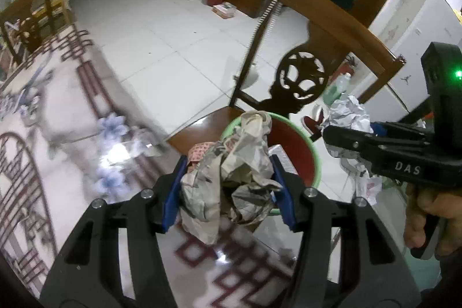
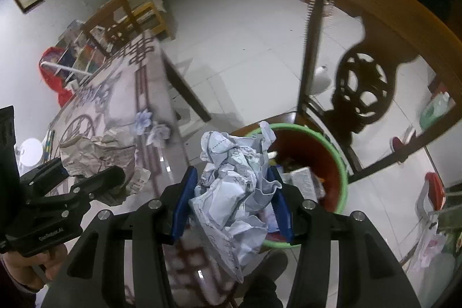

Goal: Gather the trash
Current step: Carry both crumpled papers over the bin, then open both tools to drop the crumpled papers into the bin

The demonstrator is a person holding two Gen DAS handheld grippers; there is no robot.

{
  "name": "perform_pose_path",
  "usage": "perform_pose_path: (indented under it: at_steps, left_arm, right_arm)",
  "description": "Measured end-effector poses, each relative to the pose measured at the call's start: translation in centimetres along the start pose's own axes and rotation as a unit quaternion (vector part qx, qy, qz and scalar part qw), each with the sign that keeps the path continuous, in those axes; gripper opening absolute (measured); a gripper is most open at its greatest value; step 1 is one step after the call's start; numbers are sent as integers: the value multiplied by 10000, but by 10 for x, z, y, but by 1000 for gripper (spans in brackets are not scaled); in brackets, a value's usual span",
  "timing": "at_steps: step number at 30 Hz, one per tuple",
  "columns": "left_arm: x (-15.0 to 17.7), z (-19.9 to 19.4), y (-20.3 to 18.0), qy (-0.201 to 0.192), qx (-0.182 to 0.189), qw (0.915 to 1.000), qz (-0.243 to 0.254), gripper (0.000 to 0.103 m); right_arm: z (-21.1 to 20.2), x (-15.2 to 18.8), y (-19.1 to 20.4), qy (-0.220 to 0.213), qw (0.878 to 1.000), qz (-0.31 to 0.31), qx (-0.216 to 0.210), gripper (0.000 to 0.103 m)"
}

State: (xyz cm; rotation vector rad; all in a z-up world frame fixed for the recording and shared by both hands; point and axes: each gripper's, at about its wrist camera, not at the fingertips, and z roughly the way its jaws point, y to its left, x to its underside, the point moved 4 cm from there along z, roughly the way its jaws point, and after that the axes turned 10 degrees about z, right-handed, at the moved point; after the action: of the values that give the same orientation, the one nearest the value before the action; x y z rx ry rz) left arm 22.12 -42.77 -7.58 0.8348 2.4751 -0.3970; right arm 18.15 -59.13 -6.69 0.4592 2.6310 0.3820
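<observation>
Your left gripper [image 1: 228,189] has its fingers clamped on a crumpled newspaper wad [image 1: 231,178], and your right gripper [image 2: 231,201] pinches a crumpled white paper [image 2: 234,186]. Both wads hang at the desk [image 1: 72,149] edge over the green-rimmed bin [image 2: 340,160] on the chair seat.

Handheld gripper pair, black frames

Left gripper [image 1: 226,186], right gripper [image 2: 231,201]: blue pads, silver screws; white "DAS" lettering, green light; bare-skinned hand [image 1: 430,218].

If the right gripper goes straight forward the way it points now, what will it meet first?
Probably the trash bin: its green rim and red inside lie just ahead of the right gripper, which holds crumpled white paper. Depth is uncertain.
</observation>
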Motion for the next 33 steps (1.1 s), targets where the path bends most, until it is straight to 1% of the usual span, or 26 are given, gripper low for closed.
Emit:
perform_pose_path:
  at_steps: [6, 11, 22, 27, 33]
  left_arm:
    - [-15, 20, -34, 47, 213, 9996, 183, 53]
    - [-23, 33, -53, 96, 267, 9992, 277, 54]
    - [-33, 49, -64, 242, 200, 9991, 285, 59]
    - [-34, 52, -63, 253, 208, 9991, 252, 69]
    - [-34, 50, -61, 224, 192, 9993, 242, 85]
  right_arm:
    - [-10, -4, -35, -26, 9998, 208, 36, 48]
    - [-14, -7, -57, -33, 9996, 292, 40, 48]
    - [-15, -21, -70, -32, 9997, 232, -71, 48]
    - [-13, -26, -73, -9, 9997, 221, -122, 48]
    - [-9, -28, -72, 26, 9997, 214, -154, 48]
